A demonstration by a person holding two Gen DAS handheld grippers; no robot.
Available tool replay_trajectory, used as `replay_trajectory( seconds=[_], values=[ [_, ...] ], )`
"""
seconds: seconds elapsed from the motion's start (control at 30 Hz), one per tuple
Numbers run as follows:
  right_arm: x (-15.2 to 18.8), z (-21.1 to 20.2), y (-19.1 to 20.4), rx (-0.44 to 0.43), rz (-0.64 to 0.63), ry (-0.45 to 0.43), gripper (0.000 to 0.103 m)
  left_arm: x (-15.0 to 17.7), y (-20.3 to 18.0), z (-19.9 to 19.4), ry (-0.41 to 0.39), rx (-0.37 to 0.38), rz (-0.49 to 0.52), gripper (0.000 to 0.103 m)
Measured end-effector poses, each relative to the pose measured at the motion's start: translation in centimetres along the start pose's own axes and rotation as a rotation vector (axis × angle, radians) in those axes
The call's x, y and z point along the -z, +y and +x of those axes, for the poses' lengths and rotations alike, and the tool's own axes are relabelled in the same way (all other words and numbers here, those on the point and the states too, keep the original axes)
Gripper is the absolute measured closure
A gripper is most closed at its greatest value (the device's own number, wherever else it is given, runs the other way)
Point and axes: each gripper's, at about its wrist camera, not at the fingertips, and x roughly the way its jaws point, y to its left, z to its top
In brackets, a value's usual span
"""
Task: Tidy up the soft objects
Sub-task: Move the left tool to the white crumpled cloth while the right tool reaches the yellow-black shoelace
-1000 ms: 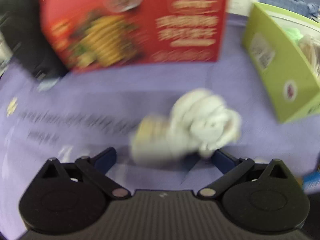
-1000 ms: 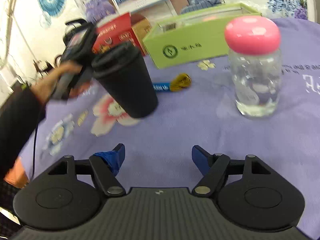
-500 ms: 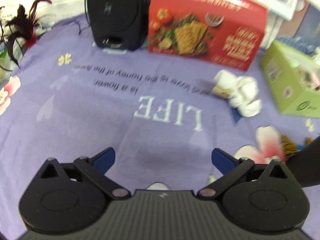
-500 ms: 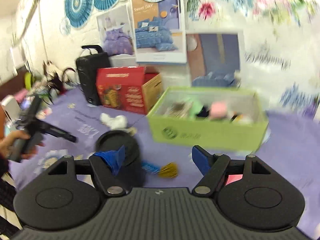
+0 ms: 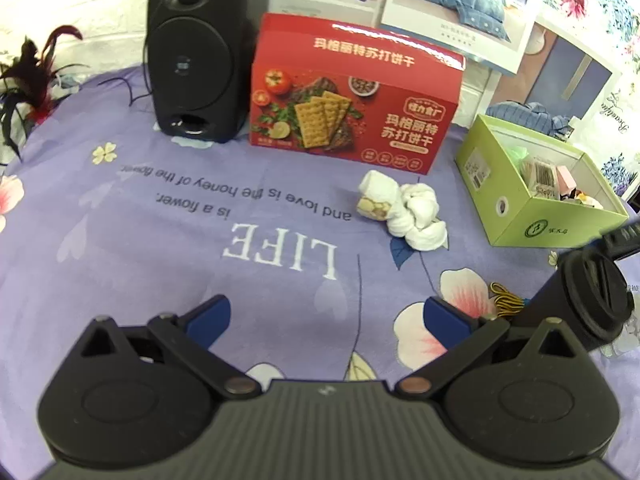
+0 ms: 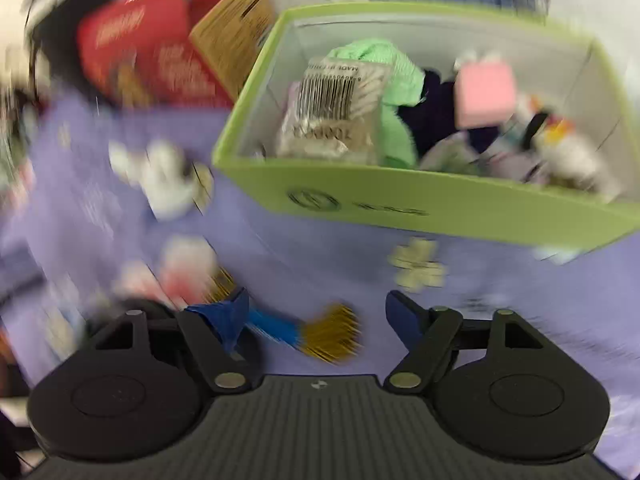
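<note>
Pulled back from the white bundle [image 5: 404, 216], my left gripper [image 5: 326, 316] gapes empty; "LIFE" on the cloth [image 5: 160, 240] ahead; right gripper [image 6: 318, 316] wide, empty.

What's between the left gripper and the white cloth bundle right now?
In the left wrist view, only bare purple tablecloth with printed lettering lies between the open left gripper and the white bundle.

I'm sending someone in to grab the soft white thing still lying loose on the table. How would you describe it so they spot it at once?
Find the big red cracker box standing beside the black speaker on the purple printed tablecloth. Just in front of the box's right end, left of the open lime-green cardboard box, lies a knotted white cloth bundle. It is the only white, lumpy fabric item lying loose there.
</note>
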Motion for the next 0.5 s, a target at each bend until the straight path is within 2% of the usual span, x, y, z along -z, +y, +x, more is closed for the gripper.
replay_trajectory(
  seconds=[0.07, 0.17, 0.27, 0.4, 0.5],
  values=[
    [-0.4, 0.7, 0.2, -0.024, 0.016, 0.025, 0.042, 0.2, 0.5, -0.4, -0.009, -0.006, 0.002, 0.0],
    [-1.2, 1.3, -0.1, -0.002, 0.057, 0.064, 0.042, 0.6, 1.4, -0.8, -0.014, -0.025, -0.006, 0.0],
    [-2.2, 2.0, -0.6, -0.011, 0.094, 0.146, 0.042, 0.7, 2.3, -0.8, -0.005, -0.037, -0.031, 0.0],
    [-3.7, 4.2, 2.2, 0.095, -0.058, 0.297, 0.041, 0.9, 3.2, -0.9, -0.023, -0.054, -0.059, 0.0],
    [-4.6, 5.8, 4.7, 0.114, -0.131, 0.359, 0.041, 1.1, 3.7, -1.4, -0.046, -0.045, -0.065, 0.0]
  ],
)
